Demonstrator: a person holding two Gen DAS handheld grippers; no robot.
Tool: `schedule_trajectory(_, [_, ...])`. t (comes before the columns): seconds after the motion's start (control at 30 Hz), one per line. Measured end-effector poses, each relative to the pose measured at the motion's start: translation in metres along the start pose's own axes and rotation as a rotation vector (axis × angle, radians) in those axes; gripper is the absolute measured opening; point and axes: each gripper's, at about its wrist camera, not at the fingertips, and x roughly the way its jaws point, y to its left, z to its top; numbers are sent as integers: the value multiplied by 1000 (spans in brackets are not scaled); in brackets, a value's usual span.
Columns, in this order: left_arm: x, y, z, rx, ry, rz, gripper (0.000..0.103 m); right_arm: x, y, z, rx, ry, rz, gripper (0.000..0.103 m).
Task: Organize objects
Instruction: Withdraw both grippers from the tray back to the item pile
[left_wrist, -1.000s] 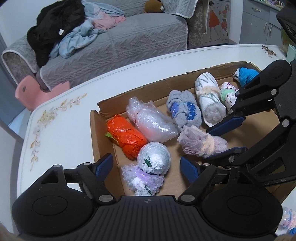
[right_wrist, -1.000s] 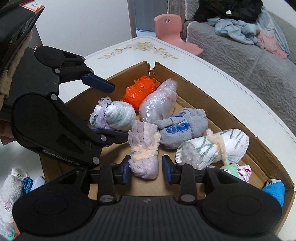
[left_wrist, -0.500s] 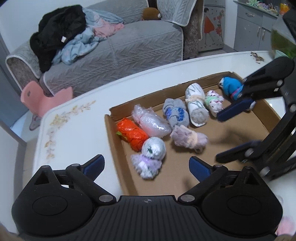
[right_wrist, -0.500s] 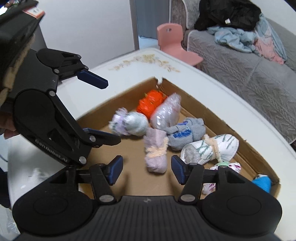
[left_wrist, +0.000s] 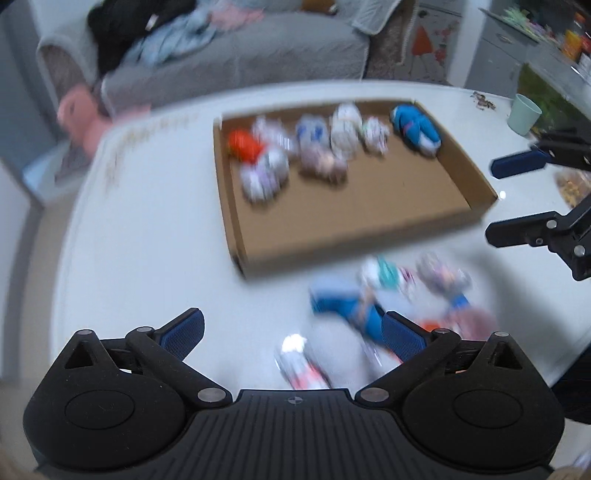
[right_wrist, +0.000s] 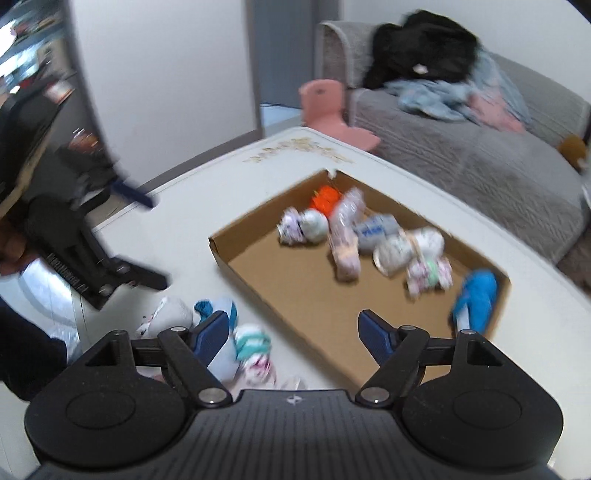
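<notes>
Both tongs have pulled up and back from the shallow brown cardboard tray (right_wrist: 369, 325), which a second ago filled both views. The right tongs (right_wrist: 291, 334), then clamped on the lilac rolled sock bundle (right_wrist: 345, 254), are opening with nothing between them; that bundle now lies in the tray beside the other rolls. The left tongs (left_wrist: 291, 332) stand spread wide and empty (motion blur hides detail). More rolled bundles (left_wrist: 388, 295) wait on the white surface (left_wrist: 147, 229) just outside the tray, likely next.

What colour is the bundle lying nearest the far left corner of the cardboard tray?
Orange, clearest in the right wrist view.
</notes>
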Motion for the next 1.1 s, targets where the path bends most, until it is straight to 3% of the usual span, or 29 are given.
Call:
schedule_trajectory(0.1, [4,-1,-21,-91,57,-18,102,-3,5,-18,67,22,-29,76])
schedule_trajectory(0.27, [20,-7,-26,-138,42,-22,102,6,2,-42,133,3,-61,82])
schedule_trajectory(0.4, [30,-12,-23,-206,38,-132,102,17,-10,-52,181,39,-104,79])
schedule_trajectory(0.6, [50,-3,-18,-290,62,-204,102,23,-20,-57,185,52,-126,79])
schedule_trajectory(0.7, [55,3,-20,-295,74,-174,102,26,-23,-56,192,60,-125,79])
schedule_trajectory(0.83, [60,21,-29,-308,114,-62,102,29,-19,-54,181,61,-119,79])
schedule_trajectory(1.1, [41,41,-36,-286,96,119,102,31,-14,-50,169,66,-109,81])
